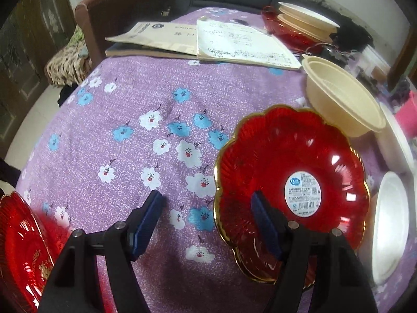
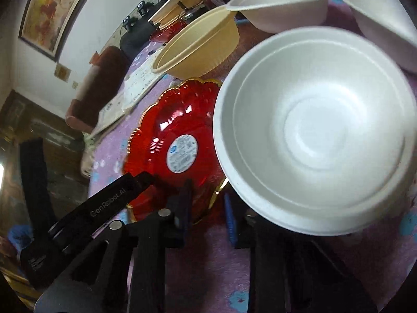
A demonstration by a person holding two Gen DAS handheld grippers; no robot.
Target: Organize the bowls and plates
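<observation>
Right gripper (image 2: 208,206) jaws close around the red plate (image 2: 177,140) rim; left gripper (image 1: 206,221) is open. Next, probably lift and stack it.

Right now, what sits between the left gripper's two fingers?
In the left wrist view, only flowered tablecloth and the gold-edged left rim of the red plate. The left gripper straddles that rim, open.

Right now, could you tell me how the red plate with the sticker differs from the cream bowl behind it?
The red plate is shiny, scalloped and gold-edged; the cream bowl is dull with a plain round rim. The plate is shallow, the bowl deep. The plate carries a sticker; the bowl shows none. Both look empty.
</observation>
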